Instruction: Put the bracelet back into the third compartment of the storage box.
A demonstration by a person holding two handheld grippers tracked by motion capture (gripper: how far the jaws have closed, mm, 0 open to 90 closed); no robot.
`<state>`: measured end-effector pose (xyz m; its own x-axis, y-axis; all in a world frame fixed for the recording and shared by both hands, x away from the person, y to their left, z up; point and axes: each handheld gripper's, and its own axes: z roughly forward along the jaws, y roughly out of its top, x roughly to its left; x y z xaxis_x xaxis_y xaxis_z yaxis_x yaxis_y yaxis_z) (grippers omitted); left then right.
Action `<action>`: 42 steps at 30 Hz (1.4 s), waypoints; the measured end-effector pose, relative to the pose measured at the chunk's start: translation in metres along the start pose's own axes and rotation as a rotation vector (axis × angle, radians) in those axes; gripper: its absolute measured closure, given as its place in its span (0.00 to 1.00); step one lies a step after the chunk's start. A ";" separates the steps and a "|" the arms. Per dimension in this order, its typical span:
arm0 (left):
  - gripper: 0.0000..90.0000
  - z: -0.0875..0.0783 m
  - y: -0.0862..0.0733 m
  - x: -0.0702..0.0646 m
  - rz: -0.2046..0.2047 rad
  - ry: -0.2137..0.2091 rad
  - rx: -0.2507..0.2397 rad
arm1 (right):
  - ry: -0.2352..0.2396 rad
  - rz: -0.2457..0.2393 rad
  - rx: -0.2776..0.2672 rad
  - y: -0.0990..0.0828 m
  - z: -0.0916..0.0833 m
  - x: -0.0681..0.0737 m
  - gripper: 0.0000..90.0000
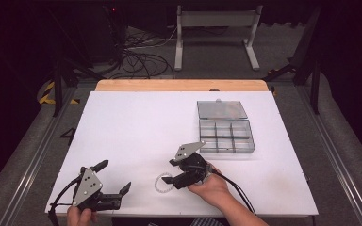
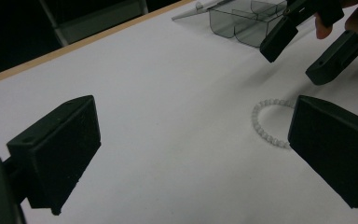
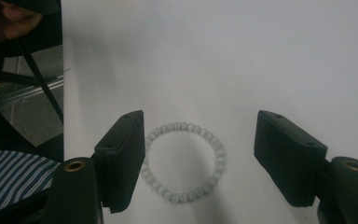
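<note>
The bracelet (image 3: 182, 162) lay flat on the table (image 1: 136, 127), framed between the parted jaws of the right gripper (image 3: 198, 158), unclamped. The left gripper (image 1: 114, 181) was held apart nearby.

On the bench (image 1: 136, 122) we see a bead bracelet (image 1: 162, 183) lying near the front edge, between the left gripper (image 1: 115, 178) to its left and the right gripper (image 1: 170, 171) just above it. A compartment box (image 1: 226, 136) sits behind and to the right, its lid (image 1: 221, 109) lying open behind it.
</note>
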<state>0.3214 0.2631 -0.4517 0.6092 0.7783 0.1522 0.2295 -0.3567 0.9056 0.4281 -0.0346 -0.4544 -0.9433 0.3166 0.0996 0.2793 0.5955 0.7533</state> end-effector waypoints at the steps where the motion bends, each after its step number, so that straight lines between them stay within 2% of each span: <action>1: 0.03 0.000 0.000 0.000 0.004 0.000 0.001 | -0.004 -0.002 0.006 0.000 0.002 0.000 0.41; 9: 0.03 0.000 0.000 0.000 0.009 0.003 0.001 | -0.064 -0.057 0.069 -0.002 0.013 0.001 0.47; 18: 0.03 0.000 0.000 0.000 0.009 0.002 0.001 | -0.045 -0.046 0.112 -0.004 0.021 -0.003 0.57; 25: 0.03 0.001 0.000 0.000 0.009 0.002 0.003 | -0.044 -0.031 0.124 -0.004 0.024 -0.005 0.62; 29: 0.03 0.000 0.000 0.000 0.009 0.003 0.003 | -0.054 -0.043 0.156 -0.004 0.028 -0.005 0.72; 33: 0.03 0.001 0.000 0.000 0.009 0.002 0.005 | -0.063 -0.046 0.174 -0.004 0.030 -0.005 0.75; 34: 0.03 0.001 0.000 0.000 0.009 0.001 0.006 | -0.066 -0.048 0.182 -0.004 0.031 -0.004 0.78; 39: 0.03 0.001 0.000 0.000 0.013 0.001 0.006 | -0.092 -0.062 0.190 -0.004 0.032 -0.003 0.84; 42: 0.03 0.000 0.000 0.000 0.013 0.005 0.005 | -0.103 -0.049 0.196 -0.003 0.032 -0.003 0.92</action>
<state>0.3218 0.2629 -0.4514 0.6086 0.7761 0.1654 0.2256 -0.3690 0.9016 0.4363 -0.0135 -0.4780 -0.9362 0.3515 -0.0087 0.2726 0.7412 0.6135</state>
